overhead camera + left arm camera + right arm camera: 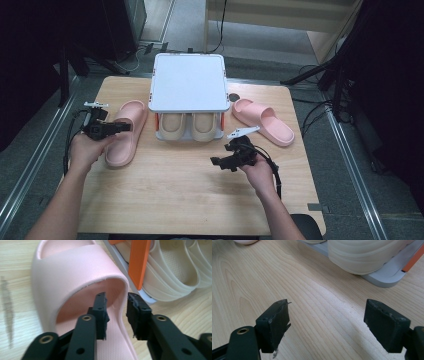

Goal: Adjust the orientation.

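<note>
A pink slipper [126, 133] lay on the wooden table [175, 195] just left of a small shoe rack [189, 82], its strap [75, 272] arching up toward the left gripper [116, 315]. In the left gripper view, the strap's right edge stood between the two black jaws, which were parted around it; a thin gap showed on either side, so the pads did not press on it. One jaw sat inside the strap's opening, the other outside. From above, the left gripper [102, 128] hovered over the slipper's left side, held in the person's left hand [87, 150]. The rack held two beige slippers [189, 126] on its lower shelf. A second pink slipper [263, 121] lay to the rack's right. The right gripper [232, 157], well apart from both pink slippers, hung over bare table with its jaws spread wide and nothing between them.
</note>
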Demonstrator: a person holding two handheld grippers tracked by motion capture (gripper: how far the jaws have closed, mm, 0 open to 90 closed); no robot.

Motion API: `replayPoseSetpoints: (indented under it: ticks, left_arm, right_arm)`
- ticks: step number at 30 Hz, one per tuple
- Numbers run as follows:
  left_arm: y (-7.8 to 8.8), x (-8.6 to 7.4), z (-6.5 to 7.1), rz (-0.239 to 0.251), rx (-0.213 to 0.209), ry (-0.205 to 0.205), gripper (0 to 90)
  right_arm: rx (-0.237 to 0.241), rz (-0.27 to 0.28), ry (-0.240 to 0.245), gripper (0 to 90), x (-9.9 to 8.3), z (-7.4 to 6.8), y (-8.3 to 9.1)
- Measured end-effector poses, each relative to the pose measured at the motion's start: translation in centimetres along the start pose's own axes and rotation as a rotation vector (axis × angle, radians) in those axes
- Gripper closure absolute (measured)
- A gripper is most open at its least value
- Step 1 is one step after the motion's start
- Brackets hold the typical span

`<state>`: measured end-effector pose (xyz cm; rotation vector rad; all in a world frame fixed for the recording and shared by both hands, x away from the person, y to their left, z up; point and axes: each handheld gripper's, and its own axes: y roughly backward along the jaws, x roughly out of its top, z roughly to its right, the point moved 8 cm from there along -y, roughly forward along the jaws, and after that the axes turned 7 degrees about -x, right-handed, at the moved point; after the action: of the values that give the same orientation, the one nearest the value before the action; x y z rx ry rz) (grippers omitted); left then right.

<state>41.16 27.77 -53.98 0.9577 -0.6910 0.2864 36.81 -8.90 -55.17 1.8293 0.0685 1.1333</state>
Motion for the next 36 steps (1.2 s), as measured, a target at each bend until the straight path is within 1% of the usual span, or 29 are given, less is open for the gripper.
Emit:
replayPoseSetpoints:
  ticks: [1, 5, 7, 8, 9, 11, 13, 16, 17, 18, 21, 24, 26, 28, 30, 34, 36]
  left_arm:
    - [0.5, 0.1, 0.1, 0.002, 0.008, -0.007, 66.5]
    - [1.8, 0.6, 0.3, 0.032, -0.002, -0.004, 58.9]
    - [2.6, 0.8, 0.1, 0.045, 0.016, -0.007, 54.3]
    - [3.0, 0.9, -0.1, 0.050, 0.015, -0.010, 51.8]
    - [3.2, 0.9, -0.2, 0.054, 0.016, -0.006, 48.4]
    - [3.6, 0.9, -0.7, 0.061, 0.022, 0.002, 44.6]
    - [4.1, 0.8, -1.4, 0.075, 0.035, 0.005, 41.9]
    - [4.4, 0.6, -2.4, 0.086, 0.048, 0.021, 39.0]
    - [4.4, 0.5, -2.7, 0.091, 0.051, 0.026, 38.7]
    - [4.3, 0.3, -3.0, 0.087, 0.051, 0.025, 38.5]
    - [4.1, -0.1, -3.7, 0.081, 0.065, 0.018, 38.7]
    - [3.6, -0.4, -4.3, 0.082, 0.063, 0.033, 39.0]
    - [3.3, -0.5, -4.5, 0.072, 0.063, 0.033, 39.6]
    - [2.8, -0.6, -4.8, 0.059, 0.058, 0.054, 41.0]
    - [2.5, -0.6, -5.1, 0.056, 0.063, 0.063, 41.2]
    - [1.7, -0.4, -5.5, 0.048, 0.071, 0.062, 41.2]
    - [1.3, -0.3, -5.7, 0.051, 0.072, 0.059, 40.9]
  right_arm:
    - [0.000, 0.003, 0.002, 20.9, 0.0, 0.1, 0.0]
    - [-0.001, 0.004, -0.003, 20.9, 0.0, 0.2, 0.2]
    - [-0.001, 0.007, -0.004, 20.9, 0.1, 0.2, 0.2]
    - [-0.001, 0.007, -0.005, 20.9, 0.1, 0.2, 0.2]
    - [-0.002, 0.007, -0.006, 20.9, 0.1, 0.3, 0.2]
    - [-0.003, 0.005, -0.010, 20.9, 0.1, 0.3, 0.2]
    - [-0.003, 0.004, -0.011, 20.9, 0.1, 0.3, 0.2]
    - [-0.005, 0.001, -0.008, 20.9, 0.0, 0.4, 0.2]
    - [-0.006, 0.002, -0.008, 20.9, 0.0, 0.4, 0.2]
    - [-0.006, 0.001, -0.010, 20.9, 0.0, 0.3, 0.2]
    - [-0.007, -0.002, -0.009, 20.9, 0.0, 0.3, 0.1]
    - [-0.006, -0.002, -0.004, 20.9, 0.0, 0.2, 0.1]
    - [-0.006, -0.005, -0.006, 20.9, -0.1, 0.2, 0.1]
    - [-0.008, -0.002, -0.005, 20.9, -0.2, 0.2, 0.1]
    - [-0.010, -0.002, -0.009, 20.9, -0.4, 0.2, 0.2]
    - [-0.021, -0.003, -0.023, 20.9, -0.8, 0.4, 0.7]
    - [-0.028, 0.001, -0.031, 20.9, -1.0, 0.6, 0.9]
